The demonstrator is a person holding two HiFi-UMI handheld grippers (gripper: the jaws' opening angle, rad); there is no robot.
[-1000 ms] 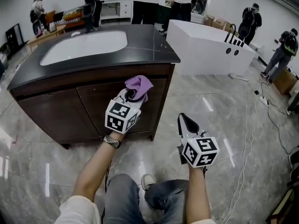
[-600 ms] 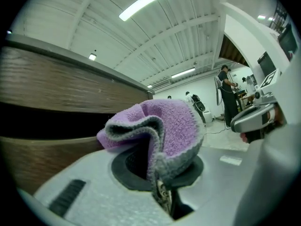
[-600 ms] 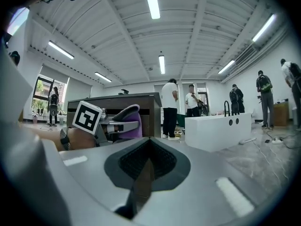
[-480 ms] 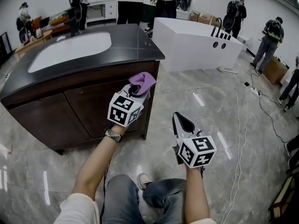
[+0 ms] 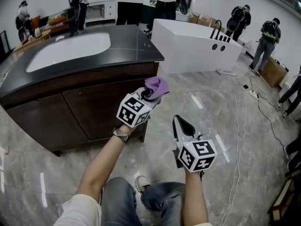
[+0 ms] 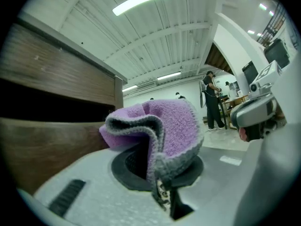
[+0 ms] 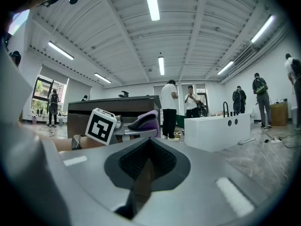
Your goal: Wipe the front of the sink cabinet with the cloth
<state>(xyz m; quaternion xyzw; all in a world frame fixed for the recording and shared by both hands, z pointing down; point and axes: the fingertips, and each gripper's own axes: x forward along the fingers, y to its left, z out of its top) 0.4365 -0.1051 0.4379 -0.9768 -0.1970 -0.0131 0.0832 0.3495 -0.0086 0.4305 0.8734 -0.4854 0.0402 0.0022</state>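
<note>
A dark wooden sink cabinet with a black top and a white basin fills the left of the head view. My left gripper is shut on a purple cloth, just past the cabinet's right front corner and apart from the wood. In the left gripper view the folded cloth bulges from the closed jaws, with the cabinet front at the left. My right gripper hovers lower over the floor, shut with nothing in it. The right gripper view shows the cloth and the cabinet beyond.
A white bathtub stands behind the cabinet to the right. Several people stand or crouch around the room's far side. Cables trail over the glossy marble floor at the right. My knees are below the grippers.
My left gripper with the cloth has slid rightward along the cabinet front, from the right door to past the corner. The right gripper has barely moved.
</note>
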